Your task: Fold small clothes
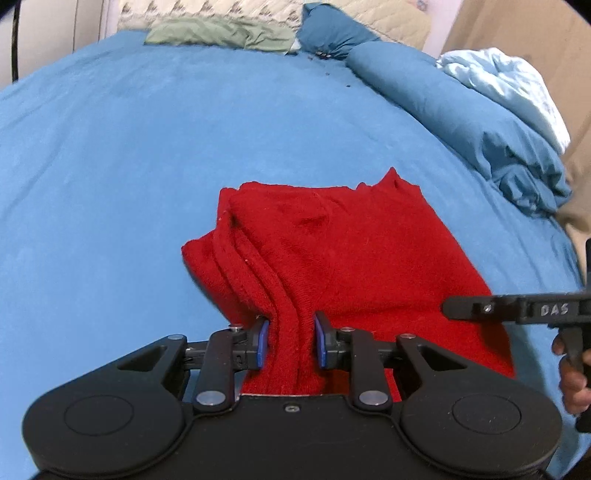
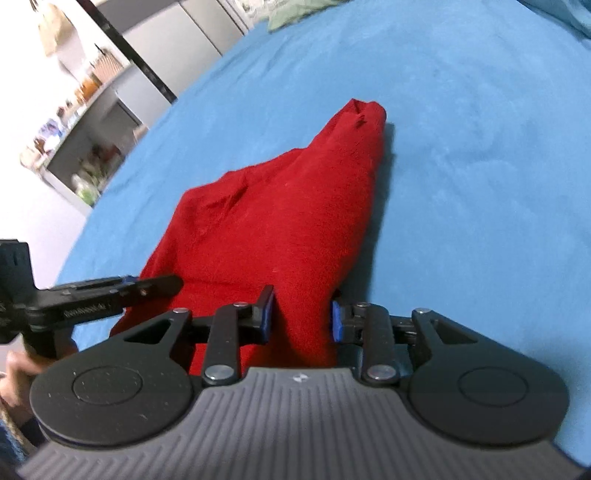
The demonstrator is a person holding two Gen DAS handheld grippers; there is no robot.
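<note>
A red knitted garment (image 1: 351,251) lies partly folded on the blue bed sheet (image 1: 147,147). Its near edge is bunched in ridges and lifted. My left gripper (image 1: 291,341) is shut on that bunched left part, both blue pads against the cloth. In the right wrist view the same red garment (image 2: 277,221) tapers away to a point. My right gripper (image 2: 301,317) holds its near right edge, with cloth filling the gap between the pads. The two grippers stand side by side: the right gripper's finger (image 1: 480,308) shows at the right edge, and the left gripper's finger (image 2: 147,286) at the left.
At the head of the bed lie a green cloth (image 1: 221,35), blue pillows (image 1: 461,122) and a crumpled pale blue cloth (image 1: 509,85). Shelves with small items (image 2: 85,147) stand beyond the bed's left side. A person's hand (image 1: 572,384) grips the right tool.
</note>
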